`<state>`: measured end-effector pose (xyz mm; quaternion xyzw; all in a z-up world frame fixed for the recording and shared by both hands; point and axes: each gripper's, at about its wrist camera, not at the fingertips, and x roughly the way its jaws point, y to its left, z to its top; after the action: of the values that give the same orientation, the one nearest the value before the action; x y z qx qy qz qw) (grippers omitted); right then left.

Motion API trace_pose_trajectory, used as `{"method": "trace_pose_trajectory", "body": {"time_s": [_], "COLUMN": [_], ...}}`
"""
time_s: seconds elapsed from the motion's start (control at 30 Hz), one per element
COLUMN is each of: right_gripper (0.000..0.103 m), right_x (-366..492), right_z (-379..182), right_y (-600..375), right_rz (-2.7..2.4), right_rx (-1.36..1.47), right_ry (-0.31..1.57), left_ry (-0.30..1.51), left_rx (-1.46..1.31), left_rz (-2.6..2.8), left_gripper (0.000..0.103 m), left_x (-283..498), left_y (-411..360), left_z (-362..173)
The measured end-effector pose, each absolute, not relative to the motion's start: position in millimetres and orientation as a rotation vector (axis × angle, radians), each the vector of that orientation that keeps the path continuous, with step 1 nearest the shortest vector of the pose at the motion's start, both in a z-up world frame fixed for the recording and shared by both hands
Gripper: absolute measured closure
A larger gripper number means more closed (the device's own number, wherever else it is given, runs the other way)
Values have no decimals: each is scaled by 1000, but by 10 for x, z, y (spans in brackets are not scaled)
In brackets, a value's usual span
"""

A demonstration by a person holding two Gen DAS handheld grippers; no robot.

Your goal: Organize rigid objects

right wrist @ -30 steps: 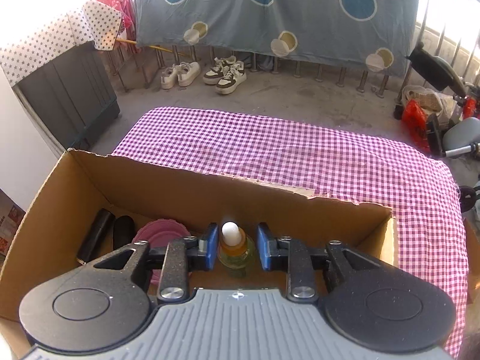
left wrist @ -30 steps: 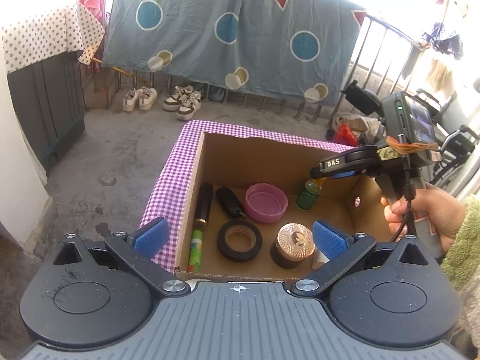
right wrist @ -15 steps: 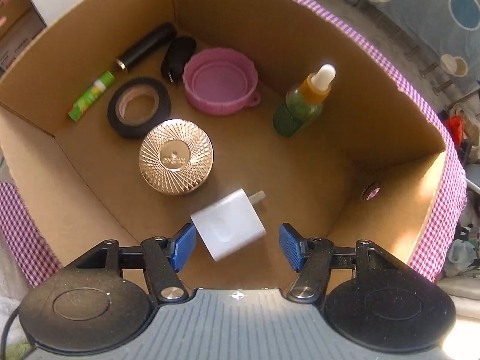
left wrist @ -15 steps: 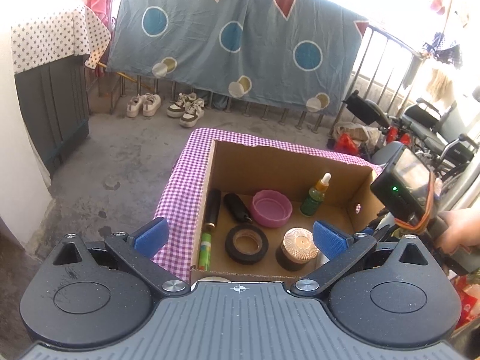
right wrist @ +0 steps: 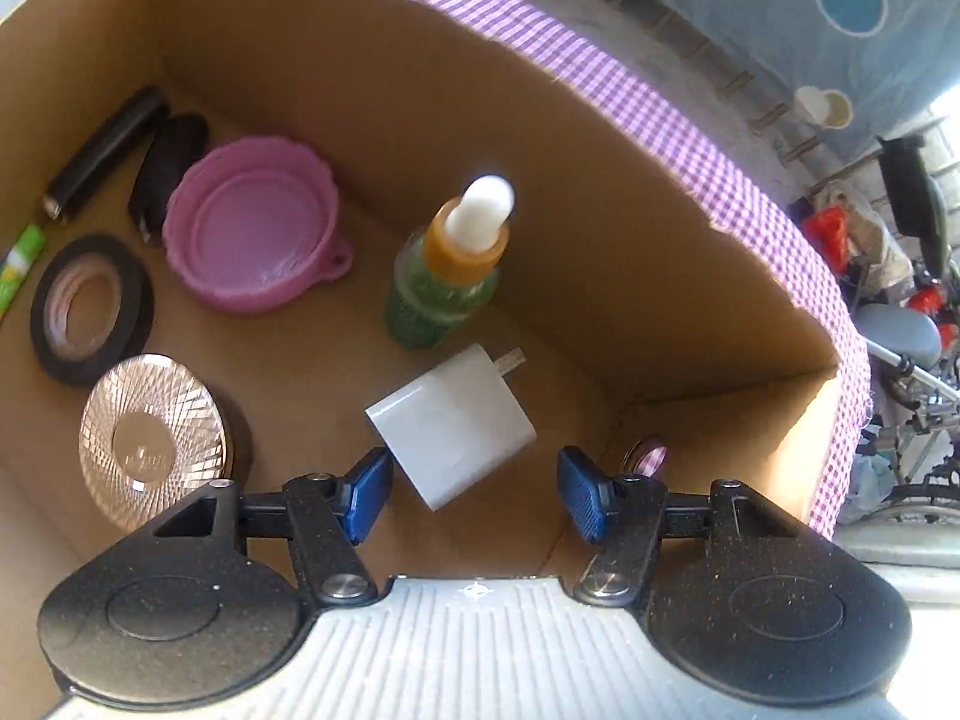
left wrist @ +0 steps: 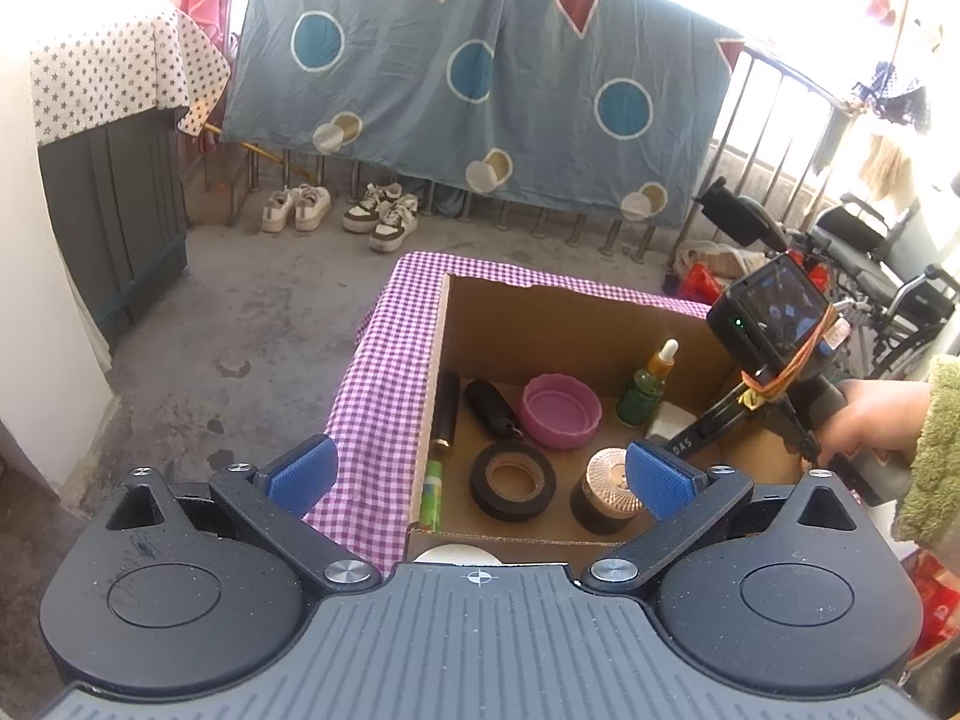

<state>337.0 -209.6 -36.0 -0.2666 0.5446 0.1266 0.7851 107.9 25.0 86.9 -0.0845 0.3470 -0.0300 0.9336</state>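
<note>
A cardboard box (left wrist: 576, 312) (right wrist: 372, 66) stands on a purple checked cloth (left wrist: 384, 384). Inside lie a pink bowl (right wrist: 252, 240) (left wrist: 559, 411), an upright green dropper bottle (right wrist: 447, 276) (left wrist: 645, 387), a white plug charger (right wrist: 453, 423) (left wrist: 667, 420), a black tape roll (right wrist: 90, 309) (left wrist: 513, 480), a gold-lidded jar (right wrist: 153, 441) (left wrist: 609, 489), two black items (right wrist: 105, 150) and a green stick (left wrist: 432, 492). My right gripper (right wrist: 474, 492) is open and empty, low inside the box just before the charger. My left gripper (left wrist: 477, 474) is open and empty, in front of the box.
A white round object (left wrist: 450, 555) shows just below the box's near wall. Shoes (left wrist: 336, 213) sit on the concrete floor by a blue hanging sheet (left wrist: 480, 78). A dark cabinet (left wrist: 114, 204) stands at left; a wheelchair (left wrist: 870, 264) and railing are at right.
The right gripper let go of the dropper bottle, which now stands in the box. It then opened, pulled back and lowered toward the white charger. The left gripper stayed open and shifted slightly.
</note>
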Motion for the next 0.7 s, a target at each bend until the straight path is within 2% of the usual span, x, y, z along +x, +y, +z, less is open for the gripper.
{"method": "trace_pose_trajectory", "body": {"time_s": [0.2,0.23,0.53,0.7], "right_gripper": [39,36,33,30], "right_x": [3172,3091,1862,1164], "right_z": [0,83,750,770], "right_y": [-2293,-2325,-2671,-2751], "right_rz": [332,339,465,529], "right_rx": [-405,-385,-119,88], "right_ry": [1118,1100,860,787], "left_ry": [715,716,686,649], "left_rx": [-156,-156,-128,-95], "left_rz": [-52,-55,-83,-113], "left_gripper": [0,0,0,0], "left_x": [993,973,735,521], "left_y": [236,232,159,205], "left_z": [860,862,889,831]}}
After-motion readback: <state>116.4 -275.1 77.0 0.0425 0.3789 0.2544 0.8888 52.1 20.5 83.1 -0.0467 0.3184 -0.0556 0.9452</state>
